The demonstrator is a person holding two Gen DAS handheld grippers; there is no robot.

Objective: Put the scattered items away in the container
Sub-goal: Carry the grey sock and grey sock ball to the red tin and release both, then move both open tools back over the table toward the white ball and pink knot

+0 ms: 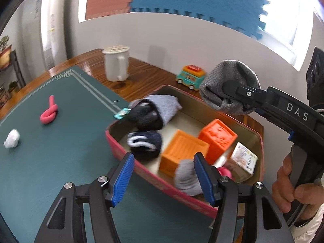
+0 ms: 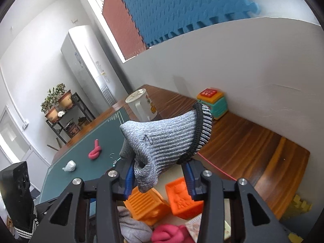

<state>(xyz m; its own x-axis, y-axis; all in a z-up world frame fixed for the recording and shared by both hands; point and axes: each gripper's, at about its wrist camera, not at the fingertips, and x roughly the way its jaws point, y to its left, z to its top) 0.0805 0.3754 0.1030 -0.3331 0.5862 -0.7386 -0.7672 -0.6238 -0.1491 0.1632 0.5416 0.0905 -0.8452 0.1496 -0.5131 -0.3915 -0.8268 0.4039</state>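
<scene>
The right hand-held gripper [image 2: 160, 179] has a gray sock [image 2: 162, 141] between its blue pads [image 2: 129, 179]. The sock touches the left pad, and the jaws are only a little way apart. Whether they squeeze it, I cannot tell. The sock hangs in the air above the pink container [image 1: 121, 154]. Right below it sit two orange blocks [image 2: 182, 198].

The left hand-held gripper [image 1: 164, 178] is partly open and holds nothing. Just past its tips, a small gray sock [image 1: 186, 178] lies inside the container. Off to its left, a pink knot [image 1: 49, 111] and a white lump [image 1: 12, 138] lie on the green tabletop [image 1: 60, 162].
</scene>
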